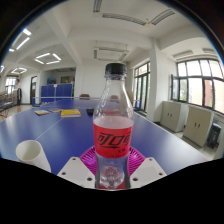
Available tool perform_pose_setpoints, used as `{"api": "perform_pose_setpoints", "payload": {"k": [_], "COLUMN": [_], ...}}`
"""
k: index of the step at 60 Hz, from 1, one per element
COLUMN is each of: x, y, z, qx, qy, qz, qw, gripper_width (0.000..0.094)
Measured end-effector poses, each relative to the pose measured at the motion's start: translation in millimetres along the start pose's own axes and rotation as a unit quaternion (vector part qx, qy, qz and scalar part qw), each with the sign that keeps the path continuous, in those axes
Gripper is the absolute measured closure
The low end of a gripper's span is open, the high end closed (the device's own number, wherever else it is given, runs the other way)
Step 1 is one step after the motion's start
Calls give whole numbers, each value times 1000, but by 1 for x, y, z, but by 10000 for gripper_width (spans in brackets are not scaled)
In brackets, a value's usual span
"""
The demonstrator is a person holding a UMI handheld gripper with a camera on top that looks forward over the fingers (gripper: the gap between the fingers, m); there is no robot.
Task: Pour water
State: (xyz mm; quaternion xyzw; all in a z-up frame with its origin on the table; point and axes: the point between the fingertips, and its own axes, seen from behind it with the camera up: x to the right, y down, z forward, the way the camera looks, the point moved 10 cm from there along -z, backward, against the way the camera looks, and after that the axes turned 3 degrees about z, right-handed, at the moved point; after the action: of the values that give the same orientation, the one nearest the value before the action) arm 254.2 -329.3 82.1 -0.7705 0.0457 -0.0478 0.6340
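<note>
In the gripper view, the gripper [111, 172] is clamping a clear plastic bottle with a red label and black cap [112, 128] upright at centre frame, both fingers pressing its base. A white paper cup [33, 154] is sitting lower left on the blue table [60, 128].

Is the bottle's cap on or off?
On. The dark cap sits on the upright bottle, held between the gripper fingers, a paper cup beside it.

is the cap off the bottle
No, the black cap sits on top of the bottle, which stands upright between the gripper fingers, with a white cup beside it on the blue table.
</note>
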Motion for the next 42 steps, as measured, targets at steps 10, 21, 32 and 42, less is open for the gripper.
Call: {"api": "perform_pose_setpoints", "payload": {"k": [10, 21, 32, 42], "x": [-8, -6, -19, -49], "y": [-3, -14, -46, -75], "z": [3, -61, -147, -271], "qx": [-56, -116, -129, -129], "qy": [-3, 17, 31, 39], "qz": [-4, 8, 4, -19], "qw": [998, 993, 991, 991], "gripper_width": [192, 76, 79, 88]}}
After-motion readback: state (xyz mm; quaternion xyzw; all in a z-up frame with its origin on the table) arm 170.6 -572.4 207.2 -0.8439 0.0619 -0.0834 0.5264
